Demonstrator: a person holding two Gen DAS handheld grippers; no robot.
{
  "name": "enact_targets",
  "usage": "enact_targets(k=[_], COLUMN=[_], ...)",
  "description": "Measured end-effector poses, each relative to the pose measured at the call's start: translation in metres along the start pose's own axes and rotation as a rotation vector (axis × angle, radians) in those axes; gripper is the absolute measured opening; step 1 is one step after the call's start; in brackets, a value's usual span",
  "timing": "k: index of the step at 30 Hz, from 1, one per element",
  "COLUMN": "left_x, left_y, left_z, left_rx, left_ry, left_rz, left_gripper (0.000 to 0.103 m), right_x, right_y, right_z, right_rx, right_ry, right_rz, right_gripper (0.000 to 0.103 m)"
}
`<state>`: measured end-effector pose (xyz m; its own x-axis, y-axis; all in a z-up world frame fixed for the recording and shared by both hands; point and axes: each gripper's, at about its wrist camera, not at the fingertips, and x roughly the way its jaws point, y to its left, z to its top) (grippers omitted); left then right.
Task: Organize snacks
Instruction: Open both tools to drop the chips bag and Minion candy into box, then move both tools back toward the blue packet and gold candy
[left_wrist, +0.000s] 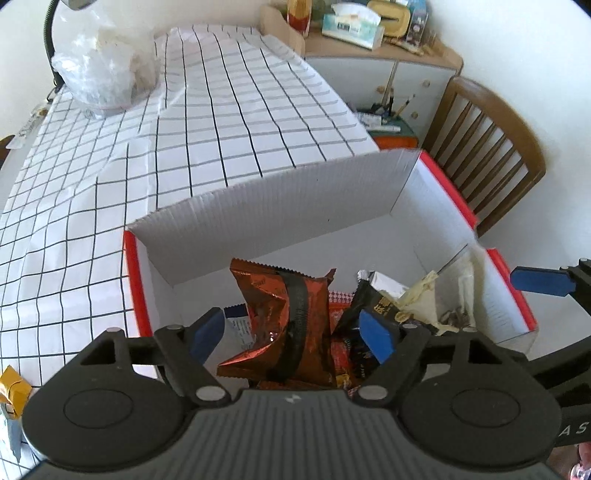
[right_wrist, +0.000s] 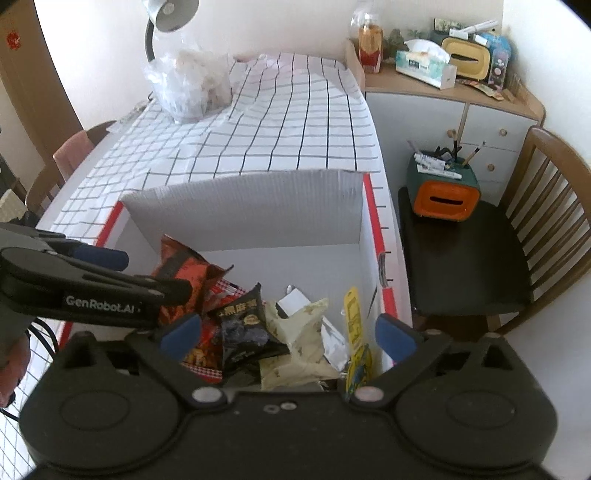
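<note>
**Snack packets piling up in the red-edged box**

At the far left, a clear plastic bag is sitting on the checked tablecloth. The left gripper is hovering with its jaws spread over the near end of the white cardboard box; a copper-orange foil packet is standing between the blue pads, though whether either pad is touching it cannot be told. Further right, a black snack packet is lying beside a cream wrapper, with a yellow packet leaning near the box's right wall. The right gripper is hanging wide open above these, gripping nothing. Rightmost, a wooden chair is carrying an orange-and-green holder
</note>
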<state>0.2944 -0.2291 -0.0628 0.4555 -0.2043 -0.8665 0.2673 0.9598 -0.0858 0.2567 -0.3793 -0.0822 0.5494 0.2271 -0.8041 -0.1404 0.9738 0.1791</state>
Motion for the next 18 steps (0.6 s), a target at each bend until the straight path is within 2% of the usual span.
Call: enact_targets(k=[18], left_x=[-0.093], left_y=[0.022], left_z=[-0.032], left_rx=[0.003], left_ry=[-0.188], left_rz=[-0.074], left_gripper=[0.092], right_x=[-0.068], right_y=[0.038], right_z=[-0.011], right_rx=[0.006], right_ry=[-0.108], right_rz=[0.071], right_gripper=[0.103])
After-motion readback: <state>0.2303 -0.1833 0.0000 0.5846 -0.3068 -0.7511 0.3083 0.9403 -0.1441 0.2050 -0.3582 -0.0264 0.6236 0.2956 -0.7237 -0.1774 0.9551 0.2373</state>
